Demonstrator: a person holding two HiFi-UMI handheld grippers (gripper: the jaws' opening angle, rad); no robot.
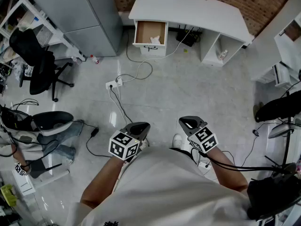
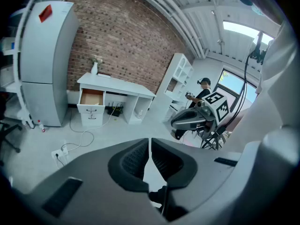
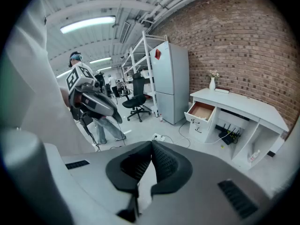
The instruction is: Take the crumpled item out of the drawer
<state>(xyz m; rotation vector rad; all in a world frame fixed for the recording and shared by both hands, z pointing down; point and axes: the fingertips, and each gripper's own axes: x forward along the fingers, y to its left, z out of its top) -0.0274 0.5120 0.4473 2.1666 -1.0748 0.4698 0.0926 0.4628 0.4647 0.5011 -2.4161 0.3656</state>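
The white desk [image 1: 188, 8] stands far ahead against the brick wall, its top drawer [image 1: 150, 32] pulled open. A crumpled white item [image 1: 155, 40] lies at the drawer's front right. Both grippers hang close to my body, far from the desk. The left gripper [image 1: 138, 127] and the right gripper [image 1: 190, 123] point forward over the floor. In the left gripper view the left gripper [image 2: 150, 146] has its jaws together with nothing between them, and the open drawer [image 2: 92, 97] is small in the distance. The right gripper [image 3: 151, 146] is shut and empty too, with the drawer [image 3: 203, 110] ahead.
A grey cabinet [image 1: 89, 18] stands left of the desk. A power strip [image 1: 114, 84] with trailing cables lies on the floor between me and the drawer. A black office chair [image 1: 40, 67] and a seated person's legs [image 1: 61, 135] are at the left, white shelving [image 1: 287, 46] at the right.
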